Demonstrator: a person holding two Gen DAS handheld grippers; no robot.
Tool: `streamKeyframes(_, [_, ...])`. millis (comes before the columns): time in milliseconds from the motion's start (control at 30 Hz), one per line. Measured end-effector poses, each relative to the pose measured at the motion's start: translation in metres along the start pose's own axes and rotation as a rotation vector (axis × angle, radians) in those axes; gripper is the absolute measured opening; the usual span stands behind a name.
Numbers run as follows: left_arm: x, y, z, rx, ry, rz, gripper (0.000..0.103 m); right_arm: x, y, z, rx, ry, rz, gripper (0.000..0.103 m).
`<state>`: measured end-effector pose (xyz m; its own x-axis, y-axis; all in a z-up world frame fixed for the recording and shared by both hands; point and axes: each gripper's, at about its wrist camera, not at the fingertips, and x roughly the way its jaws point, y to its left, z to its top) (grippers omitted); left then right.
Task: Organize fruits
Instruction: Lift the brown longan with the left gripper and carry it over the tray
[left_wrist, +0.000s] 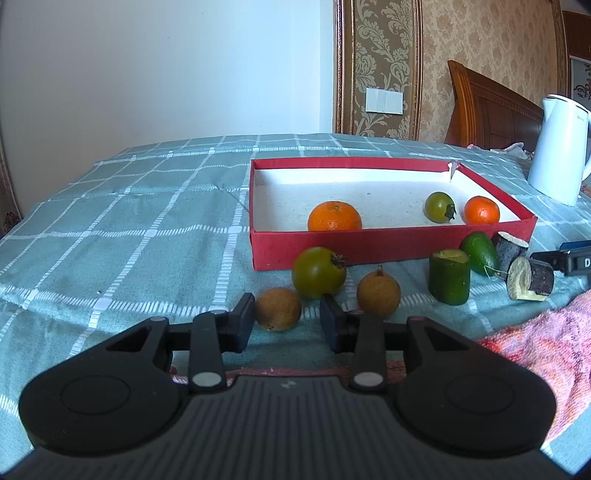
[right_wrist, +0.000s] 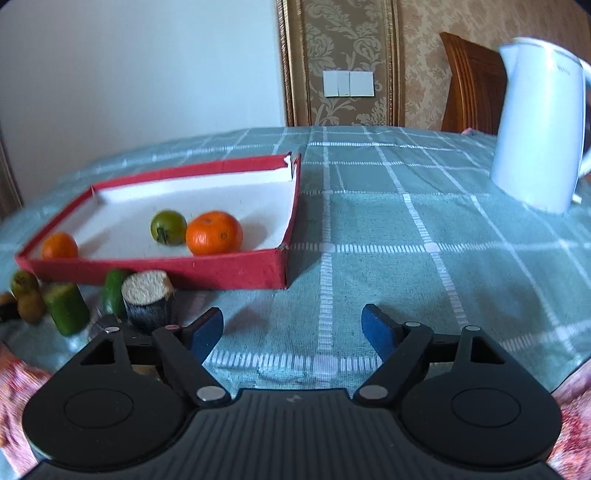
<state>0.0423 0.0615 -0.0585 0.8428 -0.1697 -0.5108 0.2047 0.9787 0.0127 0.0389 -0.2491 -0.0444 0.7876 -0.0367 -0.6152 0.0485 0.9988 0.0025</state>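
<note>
The left gripper (left_wrist: 287, 320) hangs low over the checked cloth (left_wrist: 147, 206) with its jaws parted and nothing between them; a brown round fruit (left_wrist: 278, 309) lies just beyond the gap. A second brown fruit (left_wrist: 378, 296) sits to its right, with a green tomato (left_wrist: 318, 272) just behind the pair. Farther right stand a cut green cylinder (left_wrist: 449, 276), a green oval fruit (left_wrist: 479, 252) and two dark cut stubs (left_wrist: 530, 277). Behind them the red box (left_wrist: 369, 245) holds a large orange (left_wrist: 334, 216), a small green tomato (left_wrist: 439, 206) and a smaller orange (left_wrist: 481, 210). The right gripper (right_wrist: 293, 330) is spread wide over bare cloth, empty, right of the box. A white kettle (right_wrist: 539, 125) stands far right.
</note>
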Motion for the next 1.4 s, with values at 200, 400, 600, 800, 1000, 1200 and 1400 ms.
streamKeyframes(200, [-0.001,-0.003,0.001,0.021,-0.005,0.025,0.024,0.003,-0.002,0.001,0.004,0.015,-0.017,0.096])
streamKeyframes(400, [-0.002,-0.002,0.006,0.015,-0.001,0.032,0.024,0.004,-0.003,0.001,0.003,0.022,-0.016,0.101])
streamKeyframes(600, [-0.005,0.000,0.018,-0.005,-0.020,0.033,0.024,0.005,-0.002,0.001,0.001,0.024,-0.013,0.102])
streamKeyframes(800, [-0.006,-0.002,0.045,0.004,-0.079,0.021,0.024,0.005,-0.001,0.001,0.000,0.024,-0.013,0.103])
streamKeyframes(1000, [0.017,-0.009,0.075,-0.003,-0.097,0.010,0.024,0.005,-0.001,0.001,0.000,0.024,-0.013,0.103])
streamKeyframes(1200, [0.059,-0.021,0.103,0.033,-0.069,0.025,0.024,0.005,-0.001,0.001,0.000,0.024,-0.013,0.103])
streamKeyframes(1400, [0.108,-0.026,0.114,0.055,0.000,0.066,0.024,0.005,-0.001,0.001,0.000,0.024,-0.013,0.103])
